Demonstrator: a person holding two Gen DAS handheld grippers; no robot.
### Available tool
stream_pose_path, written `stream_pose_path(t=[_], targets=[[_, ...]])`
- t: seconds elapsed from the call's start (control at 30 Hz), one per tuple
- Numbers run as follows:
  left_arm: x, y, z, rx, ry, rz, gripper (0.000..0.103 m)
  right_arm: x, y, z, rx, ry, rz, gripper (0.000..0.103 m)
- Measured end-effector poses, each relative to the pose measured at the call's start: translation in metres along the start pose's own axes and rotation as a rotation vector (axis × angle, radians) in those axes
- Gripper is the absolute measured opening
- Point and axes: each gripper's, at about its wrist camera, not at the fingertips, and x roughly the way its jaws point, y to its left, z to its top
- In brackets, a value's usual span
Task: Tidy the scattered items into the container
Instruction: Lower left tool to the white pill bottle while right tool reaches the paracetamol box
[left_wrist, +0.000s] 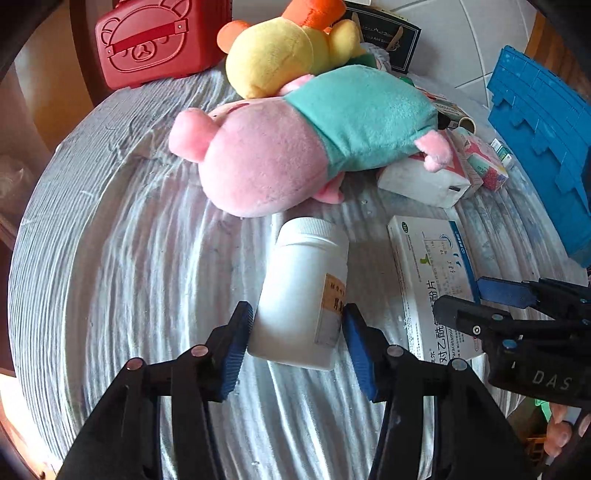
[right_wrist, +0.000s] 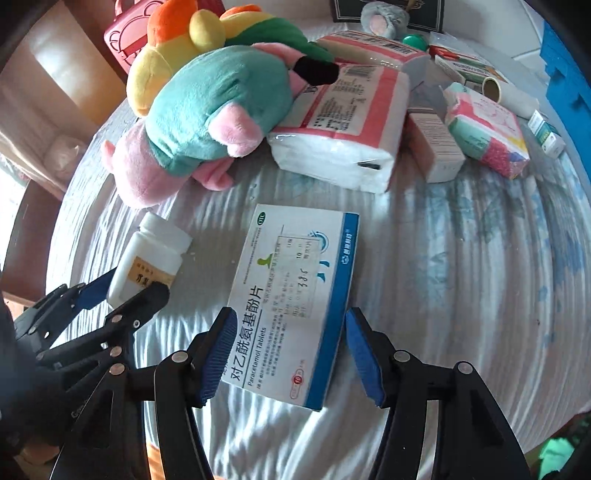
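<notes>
A white pill bottle (left_wrist: 303, 291) lies on its side on the round cloth-covered table (left_wrist: 129, 258). My left gripper (left_wrist: 297, 328) is open, its blue pads on either side of the bottle's base, close to it or just touching. A white and blue Paracetamol tablet box (right_wrist: 291, 295) lies flat beside the bottle (right_wrist: 147, 254). My right gripper (right_wrist: 290, 343) is open around the box's near end, with gaps on both sides. The box also shows in the left wrist view (left_wrist: 436, 280), and so does the right gripper (left_wrist: 465, 299). The left gripper (right_wrist: 122, 291) shows in the right wrist view.
A pink and teal pig plush (left_wrist: 295, 144) and a yellow plush (left_wrist: 288, 51) lie behind. Tissue packs (right_wrist: 343, 129), small boxes (right_wrist: 436, 147) and a paper roll (right_wrist: 506, 92) are scattered at the back right. A blue crate (left_wrist: 543, 140) stands right, a red bear case (left_wrist: 155, 40) back left.
</notes>
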Motion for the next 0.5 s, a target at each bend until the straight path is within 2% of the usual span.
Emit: stream_pose_path(t=[0.17,0.3,0.5], targets=[[0.009,0.005,0.006,-0.009,0.005,0.009,0.049,0.009,0.01,0.004,0.002,-0.001,-0.039,0.068],[0.012,0.009,0.004,-0.008,0.014,0.028,0.049,0.012,0.011,0.01,-0.005,-0.004,-0.054,0.077],[0.015,0.014,-0.002,-0.014,0.018,0.052,0.049,0.025,0.017,0.012,-0.03,0.017,-0.088,0.079]])
